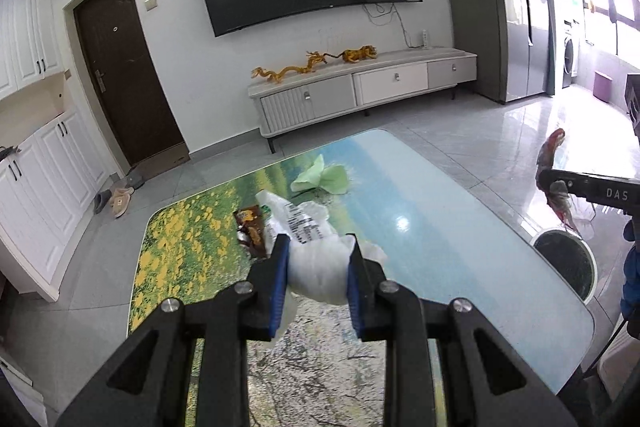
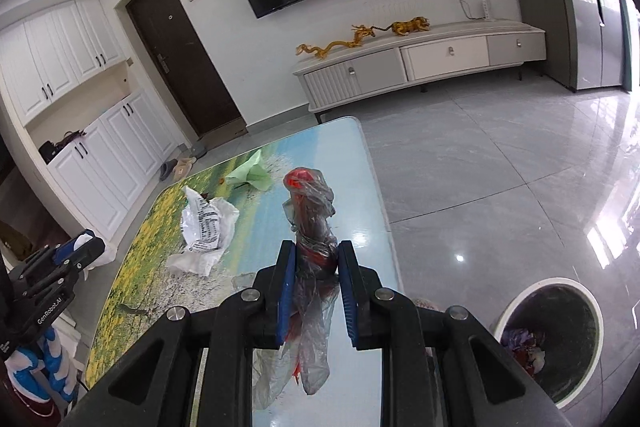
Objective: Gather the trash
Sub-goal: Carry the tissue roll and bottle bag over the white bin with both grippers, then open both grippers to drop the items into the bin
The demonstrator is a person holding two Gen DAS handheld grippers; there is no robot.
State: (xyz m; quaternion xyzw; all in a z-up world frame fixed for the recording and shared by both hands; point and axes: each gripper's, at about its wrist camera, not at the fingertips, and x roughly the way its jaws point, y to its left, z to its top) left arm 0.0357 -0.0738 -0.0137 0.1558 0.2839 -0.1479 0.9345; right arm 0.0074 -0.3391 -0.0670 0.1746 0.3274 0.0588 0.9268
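My left gripper is shut on a crumpled white plastic bag with black print, low over the table; the gripper also shows at the left in the right wrist view. My right gripper is shut on a red and clear plastic wrapper, held above the table's right part; it also shows in the left wrist view. A brown snack wrapper and a green paper piece lie on the table. A white bin with trash inside stands on the floor to the right.
The table has a flower and sky print top. A TV cabinet with golden dragon figures stands by the far wall under a TV. White cupboards and slippers are at the left. Grey tiled floor lies around.
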